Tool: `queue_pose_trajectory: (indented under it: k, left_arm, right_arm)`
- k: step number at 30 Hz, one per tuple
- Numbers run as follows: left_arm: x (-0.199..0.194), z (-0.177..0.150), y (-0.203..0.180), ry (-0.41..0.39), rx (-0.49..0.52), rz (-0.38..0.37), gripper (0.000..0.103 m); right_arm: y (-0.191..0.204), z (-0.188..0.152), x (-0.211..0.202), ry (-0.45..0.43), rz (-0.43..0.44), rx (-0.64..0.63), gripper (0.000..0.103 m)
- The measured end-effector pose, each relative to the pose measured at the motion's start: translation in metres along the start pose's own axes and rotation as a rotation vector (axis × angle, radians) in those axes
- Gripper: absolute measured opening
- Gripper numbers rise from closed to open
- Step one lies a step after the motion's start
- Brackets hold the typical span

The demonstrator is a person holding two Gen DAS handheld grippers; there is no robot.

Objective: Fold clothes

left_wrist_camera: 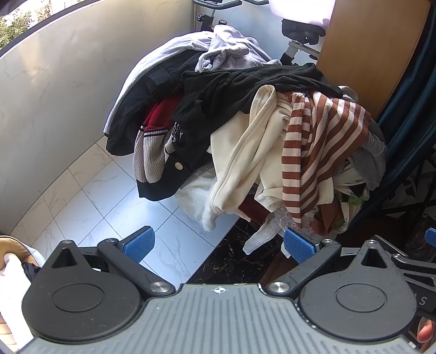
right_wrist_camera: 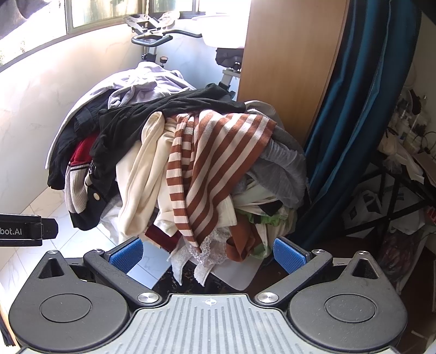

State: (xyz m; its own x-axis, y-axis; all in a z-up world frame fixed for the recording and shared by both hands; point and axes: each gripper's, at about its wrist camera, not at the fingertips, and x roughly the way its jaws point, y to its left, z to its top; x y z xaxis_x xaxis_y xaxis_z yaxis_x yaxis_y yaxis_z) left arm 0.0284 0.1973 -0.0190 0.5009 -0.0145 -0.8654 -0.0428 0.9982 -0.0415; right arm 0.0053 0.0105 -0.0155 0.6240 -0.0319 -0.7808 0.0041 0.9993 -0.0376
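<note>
One clothes pile (too tangled for full count). Within it: one brown-and-cream striped garment, one cream garment, one black top, one lavender garment. One exercise bike. One blue curtain.

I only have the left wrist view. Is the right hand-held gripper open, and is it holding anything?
Observer: The right hand-held gripper is open and holds nothing; the striped top hangs just ahead of it.
Operator: What's past the curtain on the right? My view cuts off there.
Observer: Beyond the blue curtain stands a cluttered table on crossed black legs.
Operator: And behind the pile?
Observer: An exercise bike's handlebar rises behind the pile, below a window.
</note>
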Motion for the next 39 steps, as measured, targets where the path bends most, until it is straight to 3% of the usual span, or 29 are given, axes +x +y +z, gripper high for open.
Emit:
queue_pose_trajectory:
  k: [39]
  left_arm:
    - [-0.0002, -0.0011, -0.0001, 0.005, -0.007, 0.007, 0.103]
  right_arm:
    - [-0.0041, -0.0025, 0.0017, 0.002, -0.013, 0.039, 0.102]
